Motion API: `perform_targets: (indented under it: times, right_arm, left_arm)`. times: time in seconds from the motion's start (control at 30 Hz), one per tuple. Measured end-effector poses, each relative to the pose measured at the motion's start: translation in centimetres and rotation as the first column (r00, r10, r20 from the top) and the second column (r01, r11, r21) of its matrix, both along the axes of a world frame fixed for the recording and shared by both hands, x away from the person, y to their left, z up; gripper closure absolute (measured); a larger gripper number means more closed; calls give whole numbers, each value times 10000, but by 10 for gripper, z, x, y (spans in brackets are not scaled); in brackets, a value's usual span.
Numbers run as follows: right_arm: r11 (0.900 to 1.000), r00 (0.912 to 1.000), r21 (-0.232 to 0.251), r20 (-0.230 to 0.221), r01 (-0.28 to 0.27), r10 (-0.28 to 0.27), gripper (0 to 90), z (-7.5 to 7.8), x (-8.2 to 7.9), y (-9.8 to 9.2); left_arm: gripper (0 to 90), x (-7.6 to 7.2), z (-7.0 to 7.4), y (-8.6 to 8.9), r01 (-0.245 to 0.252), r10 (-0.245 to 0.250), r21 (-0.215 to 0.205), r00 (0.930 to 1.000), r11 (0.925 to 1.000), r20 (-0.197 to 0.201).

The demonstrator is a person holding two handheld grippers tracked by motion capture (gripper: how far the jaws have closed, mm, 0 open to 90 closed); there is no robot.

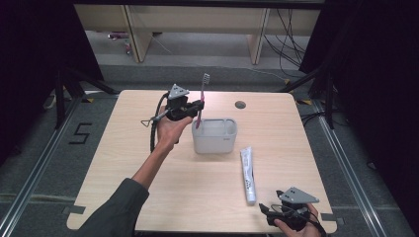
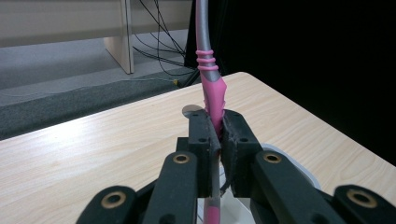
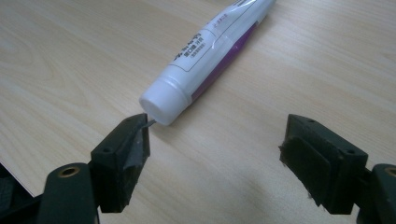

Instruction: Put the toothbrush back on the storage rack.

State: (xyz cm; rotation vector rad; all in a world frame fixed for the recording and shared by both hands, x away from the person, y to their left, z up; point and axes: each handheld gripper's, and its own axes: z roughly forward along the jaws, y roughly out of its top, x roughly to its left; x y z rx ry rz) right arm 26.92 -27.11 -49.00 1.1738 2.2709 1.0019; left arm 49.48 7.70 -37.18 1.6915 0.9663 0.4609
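We see a pale wood table (image 1: 148, 177), grey floor (image 1: 44, 163), dark curtains. Left gripper (image 1: 190, 109) clamps toothbrush (image 1: 201, 98) over far cup (image 1: 214, 136); right gripper (image 1: 279, 210) gapes wide, empty, near tube (image 1: 248, 175).

Holder (image 1: 214, 140) blocks table centre; toothpaste tube (image 1: 248, 175) lies right; left tabletop (image 1: 113, 163) open.

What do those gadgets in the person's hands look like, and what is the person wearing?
Each is a black handheld tool: the left gripper and right gripper have two black padded jaws, brass-coloured pivot pins, a grey three-cornered plate on top and a trailing black cable. A dark sleeve covers the left arm.
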Motion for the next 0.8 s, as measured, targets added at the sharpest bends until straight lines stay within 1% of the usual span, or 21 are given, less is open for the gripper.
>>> perform_targets:
  times: [0.03, 0.07, 0.13, 0.23, 0.3, 0.33, 0.43, 0.53, 0.57, 0.67, 0.73, 0.8]
  right_arm:
    - [10000, 10000, -2, 22, -29, 29, 238, 0, 0, 0]
    - [9994, 9994, 185, -191, 283, -279, 238, 0, -2, 2]
    - [9999, 9999, 13, 24, 106, -106, 238, 0, -1, 0]
    - [9999, 10000, -65, 42, 78, -77, 238, 1, -1, -1]
    - [10000, 10000, 2, -20, 33, -33, 238, 0, -1, 0]
    - [9999, 10000, -49, 21, 90, -90, 238, 1, -1, 0]
    - [10000, 10000, -51, 32, 72, -71, 238, 1, -1, 0]
    - [9999, 9999, -23, -82, 121, -121, 238, 1, -2, 0]
    - [10000, 10000, -49, 30, 3, -3, 238, 1, -1, 0]
    - [10000, 10000, -12, 48, 57, -57, 238, 0, -1, 0]
    - [9999, 10000, -105, 19, 72, -72, 238, 1, -1, 0]
    - [9999, 10000, -97, 1, 63, -63, 238, 1, -1, 0]
  left_arm:
    - [827, 1, 0, 0, -2, 2, -25, 10000, 10000, -14]
    - [827, 1, -1, -1, 0, 0, -11, 10000, 10000, -12]
    - [827, 2, -3, -2, -13, 13, 55, 10000, 10000, 4]
    - [827, 3, -5, -2, -49, 49, 112, 10000, 9999, 0]
    - [827, 4, -6, -3, -67, 67, 94, 10000, 9999, -22]
    - [828, 4, -7, -3, -68, 69, 95, 10000, 9999, -26]
    - [827, 4, -9, -4, -22, 22, 249, 10000, 9997, 3]
    - [827, 5, -11, -4, -52, 53, 230, 10000, 9997, -62]
    - [827, 5, -12, -4, -46, 48, 247, 10000, 9997, -74]
    - [827, 5, -17, -4, -60, 64, 273, 9999, 9996, -129]
    - [827, 6, -21, -3, -100, 106, 308, 9997, 9995, -209]
    - [827, 7, -24, -2, -165, 172, 287, 9996, 9995, -230]
